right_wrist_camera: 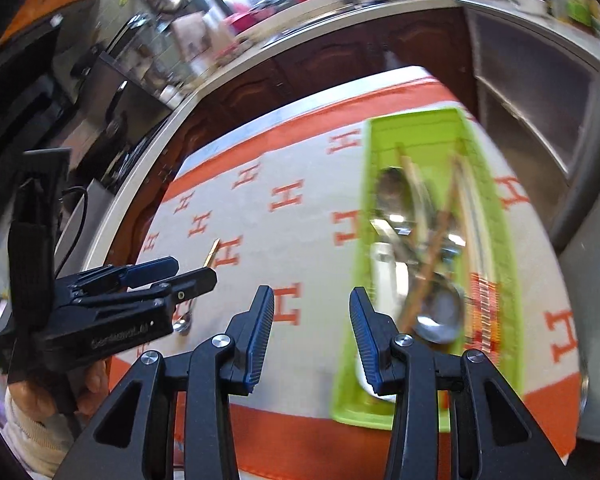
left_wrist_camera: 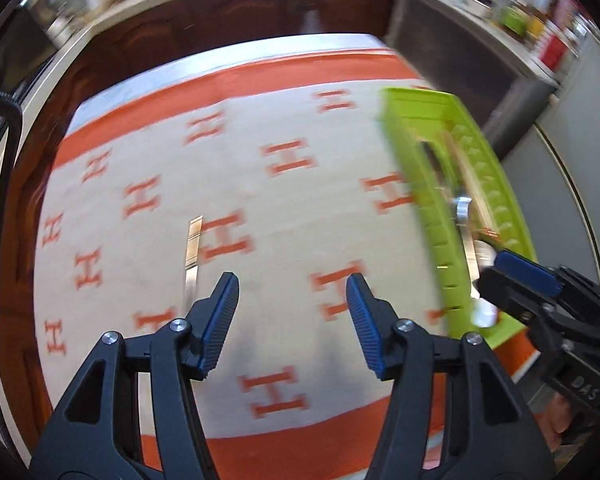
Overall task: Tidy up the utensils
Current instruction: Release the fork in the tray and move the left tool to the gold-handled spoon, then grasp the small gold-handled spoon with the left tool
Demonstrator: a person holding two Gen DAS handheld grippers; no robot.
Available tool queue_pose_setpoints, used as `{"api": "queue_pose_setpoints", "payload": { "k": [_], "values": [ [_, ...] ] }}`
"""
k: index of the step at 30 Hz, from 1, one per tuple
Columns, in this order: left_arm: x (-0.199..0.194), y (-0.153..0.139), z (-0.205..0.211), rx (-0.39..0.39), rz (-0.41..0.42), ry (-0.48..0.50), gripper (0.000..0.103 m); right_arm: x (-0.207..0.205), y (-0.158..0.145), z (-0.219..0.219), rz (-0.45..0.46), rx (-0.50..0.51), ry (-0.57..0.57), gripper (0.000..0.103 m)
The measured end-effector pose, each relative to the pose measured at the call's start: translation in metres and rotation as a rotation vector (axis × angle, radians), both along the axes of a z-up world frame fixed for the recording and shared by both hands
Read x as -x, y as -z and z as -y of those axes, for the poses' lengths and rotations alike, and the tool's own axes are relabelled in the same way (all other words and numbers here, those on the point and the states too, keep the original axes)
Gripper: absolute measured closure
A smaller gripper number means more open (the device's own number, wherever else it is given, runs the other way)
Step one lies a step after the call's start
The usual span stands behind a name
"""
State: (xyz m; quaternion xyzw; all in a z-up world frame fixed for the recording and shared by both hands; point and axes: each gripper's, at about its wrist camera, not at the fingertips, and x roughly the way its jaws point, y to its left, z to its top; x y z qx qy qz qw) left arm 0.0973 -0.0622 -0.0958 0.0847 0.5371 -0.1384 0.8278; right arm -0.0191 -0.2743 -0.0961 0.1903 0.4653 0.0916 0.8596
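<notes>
One metal utensil [left_wrist_camera: 192, 254] lies loose on the H-patterned cloth [left_wrist_camera: 284, 216], at about eleven o'clock from the left gripper [left_wrist_camera: 292, 312], whose fingers are spread wide and empty. At two o'clock stands the green tray [right_wrist_camera: 504, 208], already holding spoons and chopsticks. The right gripper [right_wrist_camera: 312, 332] hovers by it, open and empty. Fetching the stray piece looks to be the step in hand: the left needs to close across its handle.
</notes>
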Motion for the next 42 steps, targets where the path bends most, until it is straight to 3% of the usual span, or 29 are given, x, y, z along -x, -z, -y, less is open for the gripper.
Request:
{"api": "queue_pose_setpoints", "payload": {
  "k": [8, 15, 20, 28, 30, 32, 42],
  "values": [
    [-0.019, 0.023, -0.096, 0.098, -0.062, -0.137, 0.042, -0.034, -0.001, -0.077, -0.012, 0.051, -0.129, 0.048],
    [-0.021, 0.043, -0.113, 0.169, -0.054, -0.129, 0.044, -0.059, 0.026, -0.119, -0.059, 0.068, -0.189, 0.048],
    [-0.027, 0.063, -0.102, 0.129, -0.067, -0.091, 0.078, -0.067, 0.045, -0.129, -0.093, 0.068, -0.207, 0.048],
    [-0.027, 0.079, -0.081, 0.024, -0.035, -0.056, 0.082, -0.072, 0.062, -0.123, -0.125, 0.048, -0.181, 0.048],
    [-0.026, 0.08, -0.078, -0.004, -0.013, -0.061, 0.087, -0.072, 0.065, -0.121, -0.133, 0.042, -0.176, 0.048],
    [-0.027, 0.08, -0.077, -0.005, -0.011, -0.067, 0.101, -0.072, 0.068, -0.119, -0.142, 0.036, -0.171, 0.048],
    [-0.023, 0.067, -0.077, 0.008, -0.002, -0.108, 0.101, -0.063, 0.059, -0.108, -0.112, 0.023, -0.149, 0.048]
  ]
}}
